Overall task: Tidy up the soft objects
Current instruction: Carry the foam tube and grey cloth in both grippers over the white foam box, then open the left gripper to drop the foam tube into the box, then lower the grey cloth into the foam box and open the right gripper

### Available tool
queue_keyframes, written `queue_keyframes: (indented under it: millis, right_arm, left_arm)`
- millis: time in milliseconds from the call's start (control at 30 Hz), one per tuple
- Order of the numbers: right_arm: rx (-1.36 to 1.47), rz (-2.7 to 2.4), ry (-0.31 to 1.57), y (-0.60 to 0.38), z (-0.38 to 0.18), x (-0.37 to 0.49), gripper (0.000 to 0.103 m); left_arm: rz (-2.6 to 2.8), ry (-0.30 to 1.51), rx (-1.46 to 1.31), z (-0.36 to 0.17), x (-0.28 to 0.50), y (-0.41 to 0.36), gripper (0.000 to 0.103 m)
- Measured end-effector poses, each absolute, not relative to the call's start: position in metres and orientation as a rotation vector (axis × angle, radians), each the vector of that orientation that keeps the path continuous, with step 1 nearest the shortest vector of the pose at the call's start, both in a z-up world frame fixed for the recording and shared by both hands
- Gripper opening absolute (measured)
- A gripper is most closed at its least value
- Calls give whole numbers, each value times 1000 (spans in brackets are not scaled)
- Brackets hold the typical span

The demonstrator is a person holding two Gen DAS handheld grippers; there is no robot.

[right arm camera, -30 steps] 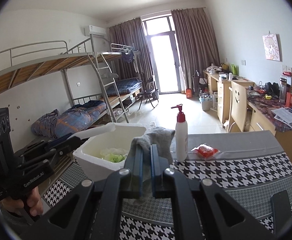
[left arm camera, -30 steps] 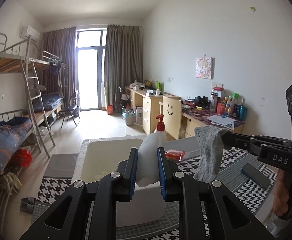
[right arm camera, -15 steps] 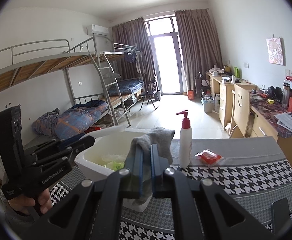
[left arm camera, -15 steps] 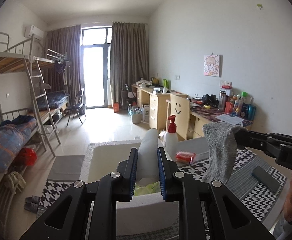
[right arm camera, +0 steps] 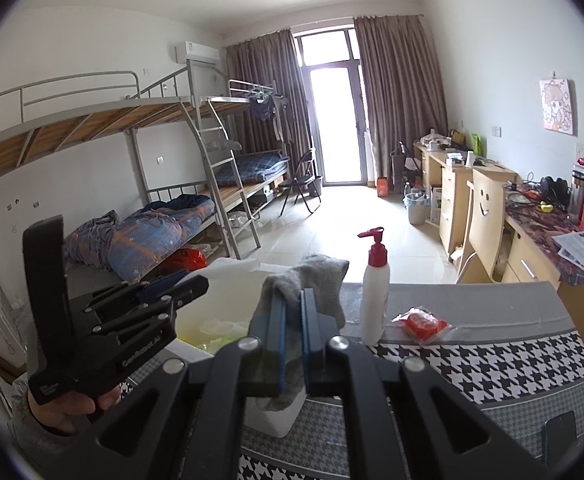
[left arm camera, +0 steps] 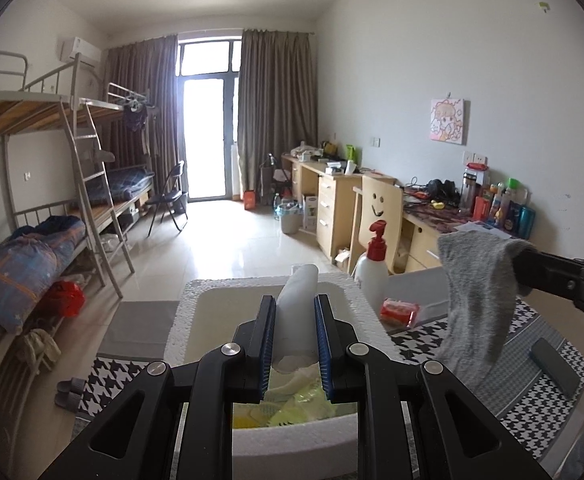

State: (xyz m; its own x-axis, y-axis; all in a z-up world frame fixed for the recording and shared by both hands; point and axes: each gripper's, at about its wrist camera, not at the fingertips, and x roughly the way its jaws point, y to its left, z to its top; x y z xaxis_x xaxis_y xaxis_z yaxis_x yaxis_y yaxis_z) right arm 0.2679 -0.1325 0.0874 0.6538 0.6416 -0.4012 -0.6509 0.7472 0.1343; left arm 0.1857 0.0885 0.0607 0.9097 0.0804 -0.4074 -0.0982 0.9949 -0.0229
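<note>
My left gripper (left arm camera: pixel 295 316) is shut on a white soft item (left arm camera: pixel 296 312) and holds it over the white foam box (left arm camera: pixel 179 328), which holds pale yellow-green soft things (left arm camera: pixel 292 404). My right gripper (right arm camera: pixel 291 308) is shut on a grey sock (right arm camera: pixel 316 280). In the left wrist view the sock (left arm camera: pixel 476 300) hangs from it to the right of the box. In the right wrist view the left gripper (right arm camera: pixel 187 284) sits over the box at left.
A white pump bottle with a red top (right arm camera: pixel 374 300) and a red packet (right arm camera: pixel 422 322) stand on the houndstooth table cloth (right arm camera: pixel 492 364). A dark phone (left arm camera: pixel 552 362) lies at the right. Bunk beds, desks and a chair lie beyond.
Both grippers have risen and drawn back a little. The left gripper with its white item now sits more squarely over the box; the sock hangs closer to the box's right side.
</note>
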Motion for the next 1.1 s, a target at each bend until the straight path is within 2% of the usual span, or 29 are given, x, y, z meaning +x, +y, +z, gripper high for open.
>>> queue_keyframes:
  millis: [133, 233, 267, 300, 367, 467, 600, 733, 800, 1033, 1100]
  right_arm:
    - [-29, 723, 445, -132, 88, 270, 9]
    - [-34, 716, 442, -132, 89, 272, 9]
    - [-34, 713, 442, -132, 89, 272, 9]
    - [-35, 711, 442, -132, 90, 273, 9]
    - [-40, 706, 439, -131, 91, 275, 9]
    - [-43, 701, 435, -129, 93, 276, 9]
    - [-44, 697, 429, -124, 97, 276, 9]
    - [-45, 703, 420, -117, 101, 276, 9]
    - [-47, 706, 411, -116, 104, 274, 9]
    - [-55, 705, 370, -110, 120, 270, 9]
    - [-59, 712, 363, -107, 124, 269, 9]
  left_arm:
    - [100, 436, -39, 58, 193, 90, 22]
    - [113, 451, -40, 55, 196, 91, 28]
    - [123, 454, -37, 54, 197, 92, 41]
    - [125, 454, -37, 54, 197, 93, 60]
    - [131, 443, -49, 55, 194, 95, 76]
    - [146, 434, -59, 57, 189, 99, 80]
    - [160, 419, -54, 58, 181, 102, 92]
    - [160, 411, -61, 60, 175, 107, 93]
    - [174, 405, -63, 61, 170, 110, 97]
    - [201, 385, -70, 62, 157, 121, 98]
    - [210, 378, -74, 63, 154, 124, 101]
